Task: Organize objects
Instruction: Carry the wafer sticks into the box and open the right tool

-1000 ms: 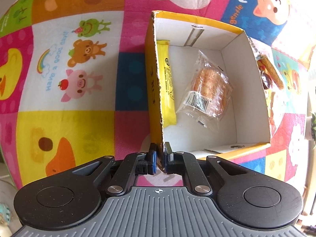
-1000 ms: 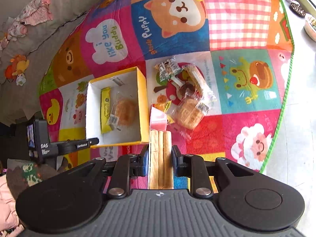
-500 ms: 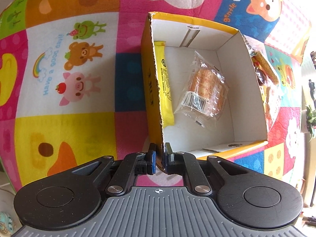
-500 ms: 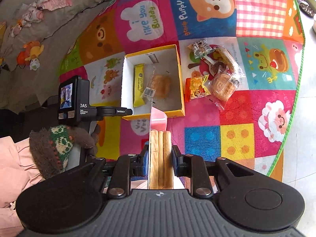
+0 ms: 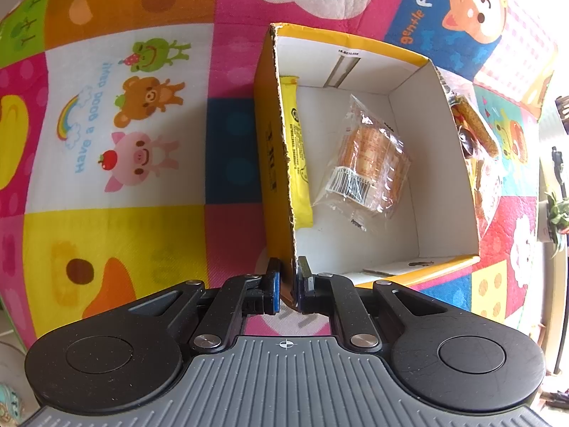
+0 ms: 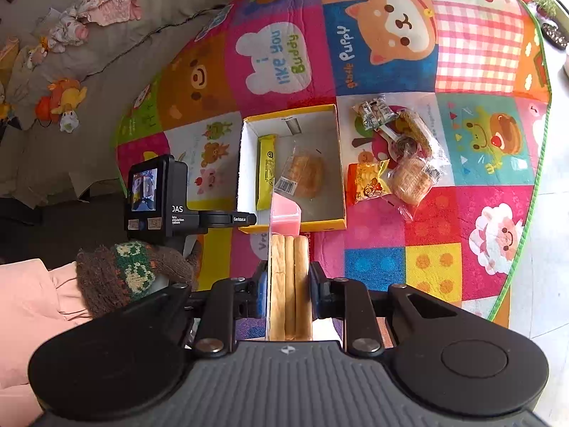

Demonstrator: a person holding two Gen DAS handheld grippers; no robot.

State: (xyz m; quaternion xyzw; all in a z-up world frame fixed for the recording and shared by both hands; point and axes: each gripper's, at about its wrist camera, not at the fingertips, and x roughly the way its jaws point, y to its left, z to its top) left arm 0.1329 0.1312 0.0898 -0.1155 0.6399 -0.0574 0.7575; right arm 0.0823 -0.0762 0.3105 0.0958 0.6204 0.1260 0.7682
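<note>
A yellow cardboard box [image 5: 270, 149] with a white inside lies open on the play mat. It holds a yellow snack bar [image 5: 297, 156] and a clear bag of round biscuits [image 5: 373, 156]. My left gripper [image 5: 288, 284] is shut on the box's near left wall corner. My right gripper [image 6: 288, 284] is shut on a pack of breadsticks with a pink end [image 6: 288, 277], held high above the mat, near the box's [image 6: 245, 163] front edge. The left gripper's body [image 6: 160, 199] shows in the right wrist view.
Several loose snack packs [image 6: 402, 153] lie on the mat right of the box, among them an orange bag [image 6: 366, 181]. A grey sofa with soft toys [image 6: 64, 99] stands at the far left. Bare floor lies beyond the mat's green edge [image 6: 533, 213].
My right gripper has risen and drawn back with the breadstick pack, so the box looks smaller and sits ahead of the pack. My left gripper stays clamped on the box wall.
</note>
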